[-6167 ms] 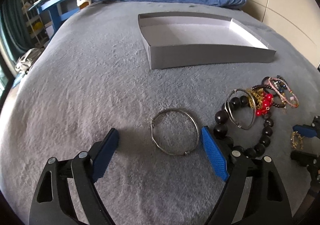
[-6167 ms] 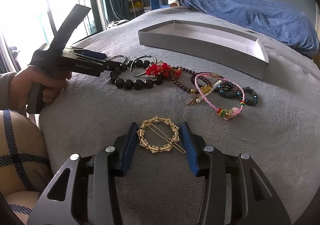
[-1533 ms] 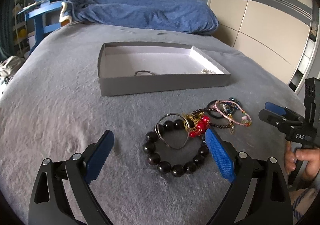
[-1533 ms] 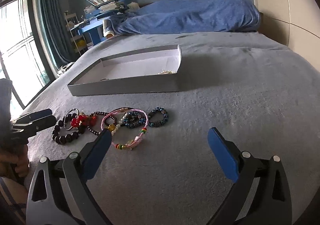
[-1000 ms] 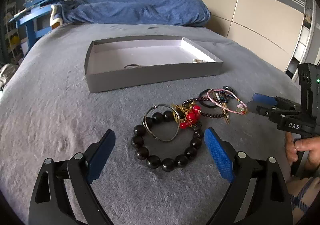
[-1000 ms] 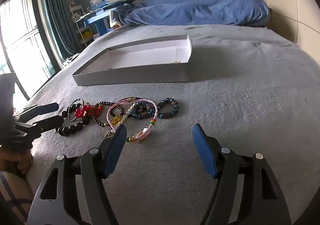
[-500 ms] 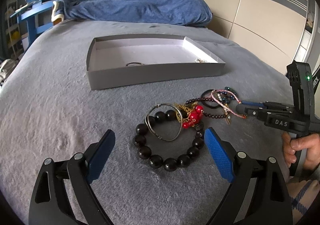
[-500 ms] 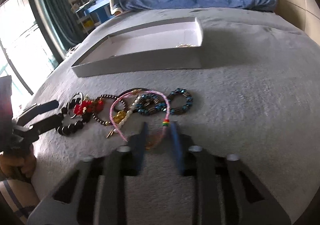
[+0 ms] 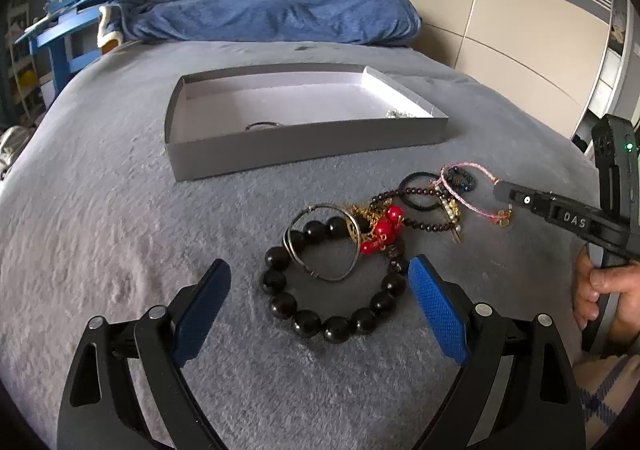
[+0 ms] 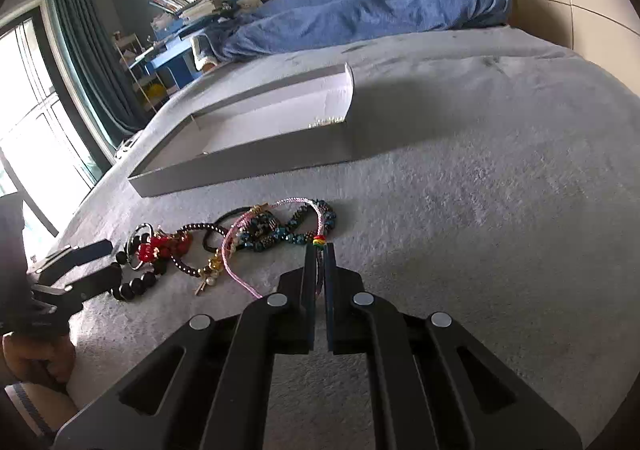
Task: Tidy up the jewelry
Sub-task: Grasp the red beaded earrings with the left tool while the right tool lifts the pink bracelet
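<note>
A pile of jewelry lies on the grey blanket. My right gripper point(image 10: 319, 250) is shut on the pink cord bracelet point(image 10: 234, 234), pinching it by its coloured beads; the same bracelet shows in the left wrist view point(image 9: 466, 200). My left gripper point(image 9: 318, 282) is open and empty, its pads either side of a black bead bracelet point(image 9: 332, 314) with a silver wire hoop point(image 9: 320, 242) and red beads point(image 9: 382, 228) on it. The grey tray point(image 9: 304, 144) behind holds a silver bangle point(image 9: 262, 126) and a small chain point(image 9: 400, 114).
Dark bead strands and a blue bead bracelet point(image 10: 296, 228) lie tangled beside the pink one. A blue duvet point(image 9: 280, 14) lies at the bed's far end. Cupboard doors point(image 9: 520, 34) stand to the right, a blue desk point(image 9: 68, 38) to the left.
My right gripper has moved down to the pile and shut on the pink bracelet. My left gripper has stayed open over the black bead bracelet.
</note>
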Demonstrator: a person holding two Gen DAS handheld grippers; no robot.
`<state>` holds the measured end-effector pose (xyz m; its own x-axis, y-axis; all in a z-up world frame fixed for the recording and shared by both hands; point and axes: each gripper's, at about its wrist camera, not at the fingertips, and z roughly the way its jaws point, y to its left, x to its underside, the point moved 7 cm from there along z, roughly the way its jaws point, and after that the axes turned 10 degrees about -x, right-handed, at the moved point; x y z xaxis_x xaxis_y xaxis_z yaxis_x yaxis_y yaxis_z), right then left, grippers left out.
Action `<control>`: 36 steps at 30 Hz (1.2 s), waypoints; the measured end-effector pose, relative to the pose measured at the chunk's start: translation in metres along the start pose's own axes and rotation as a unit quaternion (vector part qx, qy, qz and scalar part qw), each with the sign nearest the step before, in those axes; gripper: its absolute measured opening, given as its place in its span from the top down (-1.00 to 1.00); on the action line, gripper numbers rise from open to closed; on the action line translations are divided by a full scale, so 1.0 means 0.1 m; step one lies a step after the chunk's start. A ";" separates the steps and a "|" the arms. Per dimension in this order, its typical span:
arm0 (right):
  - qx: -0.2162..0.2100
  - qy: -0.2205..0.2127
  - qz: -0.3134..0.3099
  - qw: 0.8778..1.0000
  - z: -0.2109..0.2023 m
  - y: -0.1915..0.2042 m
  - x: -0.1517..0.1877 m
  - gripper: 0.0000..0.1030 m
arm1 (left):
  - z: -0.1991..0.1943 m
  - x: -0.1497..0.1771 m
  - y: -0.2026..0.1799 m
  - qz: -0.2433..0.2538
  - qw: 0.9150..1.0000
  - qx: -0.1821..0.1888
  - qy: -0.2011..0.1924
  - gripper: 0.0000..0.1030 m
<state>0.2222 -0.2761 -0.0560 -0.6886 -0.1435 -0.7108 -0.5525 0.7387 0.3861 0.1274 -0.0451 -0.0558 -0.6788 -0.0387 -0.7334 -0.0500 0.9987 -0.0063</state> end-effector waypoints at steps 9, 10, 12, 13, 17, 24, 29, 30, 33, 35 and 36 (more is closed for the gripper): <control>-0.005 -0.028 0.017 0.999 -0.11 -0.07 -0.01 0.93 | -0.02 -0.14 -0.38 0.090 0.996 0.017 -0.022 -0.27; -0.005 -0.026 0.015 1.000 -0.11 -0.06 -0.02 0.93 | 0.02 -0.15 -0.44 0.105 0.994 0.019 -0.016 -0.13; -0.007 -0.024 0.014 1.000 -0.10 -0.07 -0.02 0.93 | 0.07 -0.15 -0.50 0.122 0.992 0.014 -0.014 0.01; -0.008 -0.024 0.014 1.000 -0.11 -0.07 -0.02 0.93 | 0.09 -0.16 -0.52 0.128 0.992 0.010 -0.013 0.11; -0.009 -0.024 0.012 1.000 -0.11 -0.07 -0.02 0.93 | 0.20 -0.19 -0.55 0.139 0.990 -0.008 -0.005 0.71; -0.012 -0.031 0.001 0.999 -0.13 -0.01 -0.02 0.93 | 0.07 -0.24 -0.52 0.127 0.992 0.007 -0.027 0.72; -0.018 -0.041 -0.033 0.998 -0.20 0.15 -0.06 0.93 | -0.11 -0.35 -0.49 0.114 0.992 0.018 -0.047 0.72; -0.020 -0.045 -0.034 0.998 -0.22 0.16 -0.08 0.93 | -0.18 -0.40 -0.49 0.112 0.992 0.022 -0.054 0.72; -0.025 -0.056 -0.033 0.998 -0.28 0.19 -0.15 0.93 | -0.30 -0.50 -0.49 0.107 0.992 0.029 -0.067 0.72; -0.026 -0.063 -0.038 0.997 -0.33 0.21 -0.23 0.93 | -0.37 -0.58 -0.48 0.096 0.992 0.038 -0.075 0.72; -0.026 -0.067 -0.043 0.996 -0.36 0.23 -0.27 0.93 | -0.41 -0.62 -0.47 0.092 0.992 0.041 -0.078 0.72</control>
<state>0.2115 -0.2785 -0.0068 -0.5706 -0.1125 -0.8135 -0.6328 0.6916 0.3482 0.1420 -0.0913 0.0179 -0.5480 0.1435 -0.8241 0.1290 0.9879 0.0862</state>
